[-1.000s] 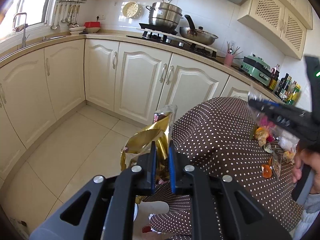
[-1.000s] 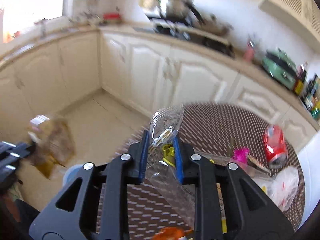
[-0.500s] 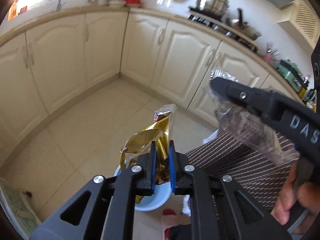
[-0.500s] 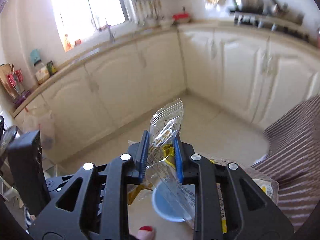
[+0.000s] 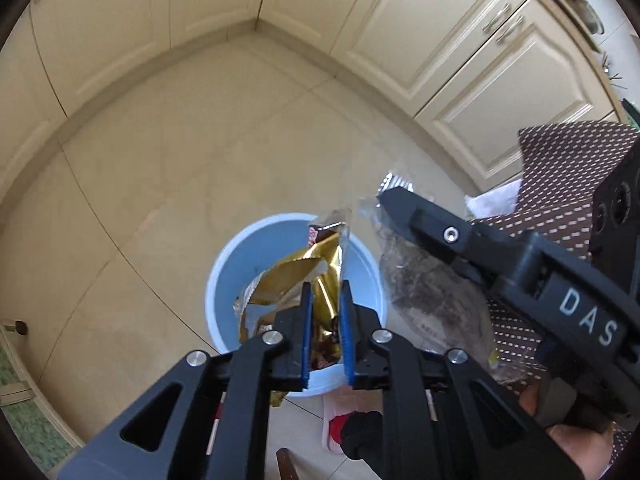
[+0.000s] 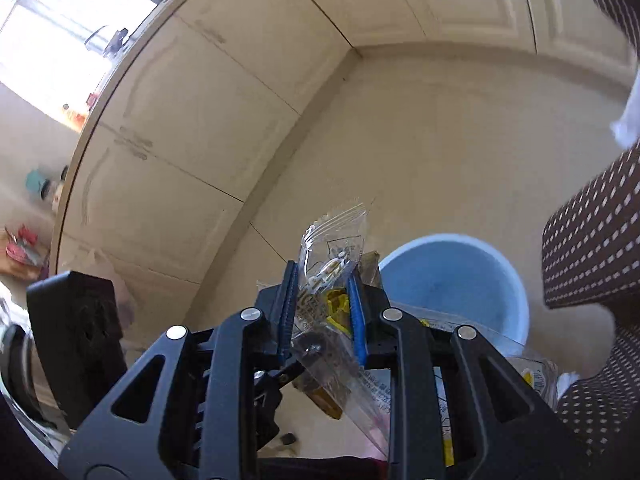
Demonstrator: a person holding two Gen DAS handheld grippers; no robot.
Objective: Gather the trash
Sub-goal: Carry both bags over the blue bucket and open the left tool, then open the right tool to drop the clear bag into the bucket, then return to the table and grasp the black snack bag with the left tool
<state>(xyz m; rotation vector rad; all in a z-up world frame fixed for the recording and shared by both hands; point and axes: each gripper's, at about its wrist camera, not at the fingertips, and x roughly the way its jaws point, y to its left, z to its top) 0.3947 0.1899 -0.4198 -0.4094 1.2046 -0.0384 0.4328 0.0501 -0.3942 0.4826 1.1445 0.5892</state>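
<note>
In the left wrist view, cream panelled cabinet doors (image 5: 420, 28) curve across the top of the frame above a beige tiled floor (image 5: 168, 184). At lower centre the left hand-held gripper (image 5: 325, 334) has its blue-lined jaws clamped on a crumpled gold foil snack wrapper (image 5: 316, 276), which sticks up past the jaw tips and hangs directly over the mouth of a round light-blue plastic waste bin (image 5: 224, 280) standing on the floor. Just right of the bin, the right hand-held gripper (image 5: 394, 202) reaches in from the right edge, seen side-on, with a clear plastic bag holding dark crumbs (image 5: 432, 300) hanging from it beside the bin's right rim. At the far right, a brown cloth with white dots (image 5: 568, 168) drapes over the desk edge.

In the right wrist view, the cream cabinet doors (image 6: 192, 120) fill the upper left, with a bright window in the top left corner. The black body of the left hand-held gripper (image 6: 76, 332) sits at the lower left. At centre, the right hand-held gripper (image 6: 322, 308) is closed on the clear plastic bag (image 6: 332, 264), printed with yellow markings, which stands up between the jaws and trails below them. The light-blue bin (image 6: 516, 280) lies just right of the jaw tips, partly under them. The dotted brown cloth (image 6: 592, 248) occupies the right edge.
</note>
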